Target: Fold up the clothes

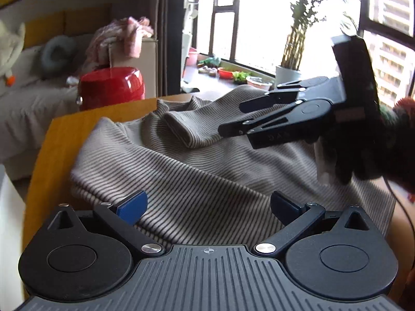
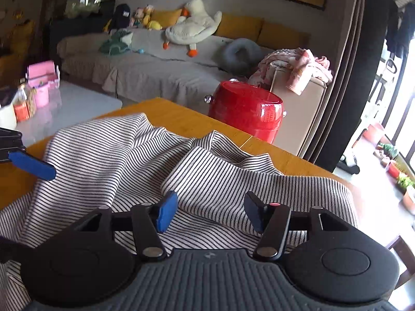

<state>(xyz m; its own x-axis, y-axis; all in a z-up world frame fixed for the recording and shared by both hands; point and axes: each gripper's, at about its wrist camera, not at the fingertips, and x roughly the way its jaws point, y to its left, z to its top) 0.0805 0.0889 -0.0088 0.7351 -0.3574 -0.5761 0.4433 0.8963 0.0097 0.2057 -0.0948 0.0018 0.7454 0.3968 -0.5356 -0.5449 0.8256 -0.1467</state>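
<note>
A beige, dark-striped knit garment (image 1: 197, 171) lies rumpled across the wooden table (image 1: 59, 140). One sleeve is folded over it, with the cuff (image 1: 179, 129) pointing toward the left side. My left gripper (image 1: 207, 207) hovers open over the near part of the fabric, its blue pads wide apart with nothing between them. My right gripper (image 1: 233, 119), held by a dark-gloved hand, comes in from the right just above the sleeve. In the right wrist view the right gripper (image 2: 210, 213) stands open low over a fold of the garment (image 2: 212, 176). The left gripper's blue fingertip (image 2: 32, 165) shows at the left edge.
A red round container (image 2: 245, 114) stands beyond the table's far edge, beside a box draped with pink cloth (image 2: 298, 67). Behind them is a sofa (image 2: 145, 62) with plush toys. A window ledge with potted plants (image 1: 288, 75) lies to the right, and a white low table (image 2: 70, 103) to the left.
</note>
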